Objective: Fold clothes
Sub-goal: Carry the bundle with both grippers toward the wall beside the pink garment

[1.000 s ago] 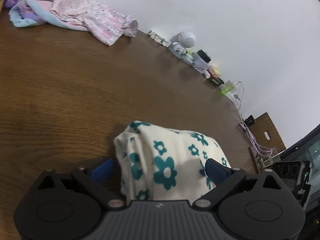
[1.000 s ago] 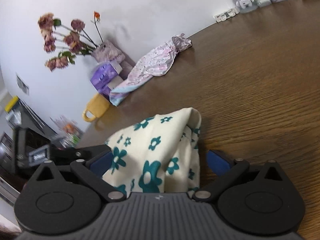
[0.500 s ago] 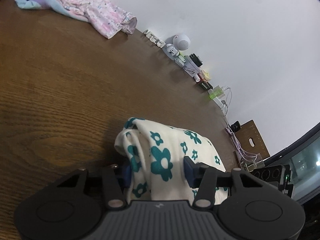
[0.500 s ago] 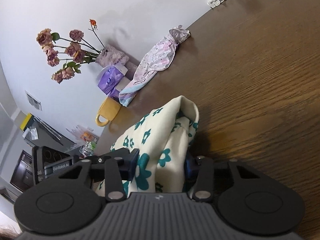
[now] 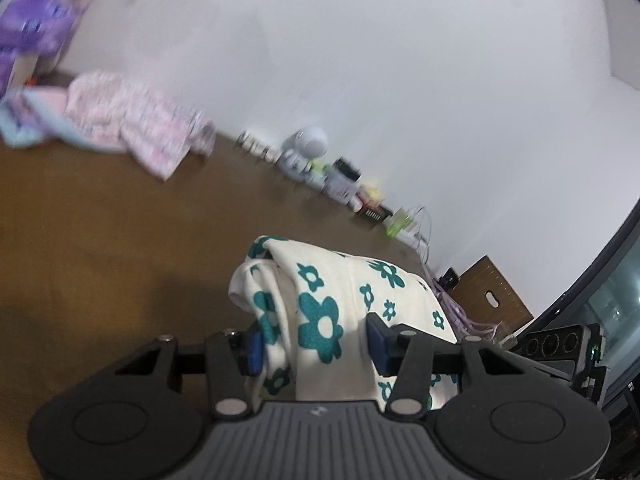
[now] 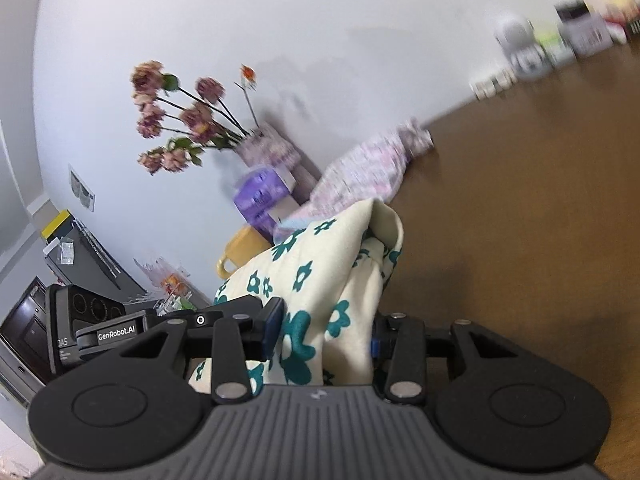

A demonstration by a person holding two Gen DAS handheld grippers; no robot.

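A cream garment with teal flowers [image 5: 340,280] is bunched between the blue pads of my left gripper [image 5: 316,344], which is shut on one end of it. In the right wrist view the same cream floral garment [image 6: 320,272] rises in a fold, and my right gripper [image 6: 324,332] is shut on its other end. The cloth is held above the brown wooden table [image 5: 100,220]. The left gripper's body [image 6: 100,332] shows at the lower left of the right wrist view, close beside the cloth.
A pink patterned garment [image 5: 132,124] lies over a light blue cloth at the table's far edge by the wall. Near it stand a purple tissue box [image 6: 260,196], a vase of dried flowers [image 6: 180,124] and a yellow mug [image 6: 238,254]. A white toy robot [image 5: 308,148], small boxes and cables line the wall.
Both grippers went from open around the floral garment to shut on it. They then lifted and tilted upward, so more wall shows and the background is blurred.
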